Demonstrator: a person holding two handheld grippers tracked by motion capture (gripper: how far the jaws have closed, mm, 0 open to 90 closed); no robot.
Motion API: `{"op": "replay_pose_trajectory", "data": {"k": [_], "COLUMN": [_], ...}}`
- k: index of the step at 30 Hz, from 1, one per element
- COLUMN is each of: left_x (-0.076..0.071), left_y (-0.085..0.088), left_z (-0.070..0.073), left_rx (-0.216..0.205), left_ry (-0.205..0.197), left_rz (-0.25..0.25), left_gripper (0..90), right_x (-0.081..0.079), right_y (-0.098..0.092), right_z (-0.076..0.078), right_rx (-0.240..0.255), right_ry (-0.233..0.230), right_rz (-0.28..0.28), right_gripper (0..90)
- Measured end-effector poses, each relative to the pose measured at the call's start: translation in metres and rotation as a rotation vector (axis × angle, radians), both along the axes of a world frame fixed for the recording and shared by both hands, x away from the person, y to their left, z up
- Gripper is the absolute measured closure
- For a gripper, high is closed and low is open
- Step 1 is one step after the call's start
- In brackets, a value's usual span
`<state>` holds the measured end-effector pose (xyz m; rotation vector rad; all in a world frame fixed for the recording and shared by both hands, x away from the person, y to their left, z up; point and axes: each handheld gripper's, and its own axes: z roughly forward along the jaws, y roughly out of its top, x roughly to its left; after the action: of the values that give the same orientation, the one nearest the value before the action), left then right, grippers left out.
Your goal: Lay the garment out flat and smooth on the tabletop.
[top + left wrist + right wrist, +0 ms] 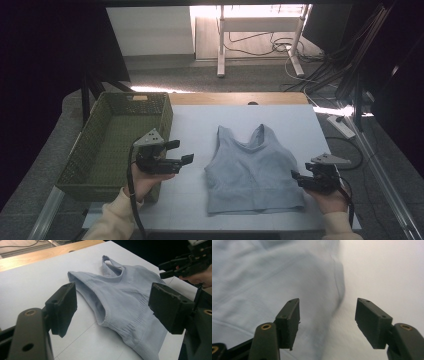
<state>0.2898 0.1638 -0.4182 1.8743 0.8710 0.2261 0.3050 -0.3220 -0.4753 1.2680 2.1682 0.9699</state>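
Pale blue sleeveless top (252,170) is lying flat at the middle of the white worktop (195,125), straps pointing away from the person. Left of it, beside the green basket (102,150), the left tool (184,152) is hovering, its jaws standing apart. The fabric is looking light, soft and limp, likely sagging when lifted; the side seams or hem corners are offering the best hold. At its right edge, the right tool (296,176) is standing parted over the cloth, gripping nothing.
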Motion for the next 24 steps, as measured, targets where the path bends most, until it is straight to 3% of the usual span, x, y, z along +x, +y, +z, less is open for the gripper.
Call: {"op": "replay_pose_trajectory", "data": {"k": [7,13,24], "left_x": [0.001,0.001,0.001], "left_y": [0.000,0.000,0.001], "left_z": [-0.001,-0.002,-0.001], "left_rx": [0.000,0.001,0.006], "left_ry": [0.004,-0.002,-0.016], "left_rz": [0.004,0.002,-0.001], "left_gripper": [22.8,22.8,22.7], "right_x": [-0.005,-0.005,-0.007], "right_y": [0.024,0.038,0.054], "right_z": [0.004,0.001,0.000], "right_rx": [0.016,0.046,0.099], "right_ry": [-0.077,-0.082,-0.082], "right_rz": [0.126,0.202,0.268], "right_gripper": [34.2,32.5,30.6]}}
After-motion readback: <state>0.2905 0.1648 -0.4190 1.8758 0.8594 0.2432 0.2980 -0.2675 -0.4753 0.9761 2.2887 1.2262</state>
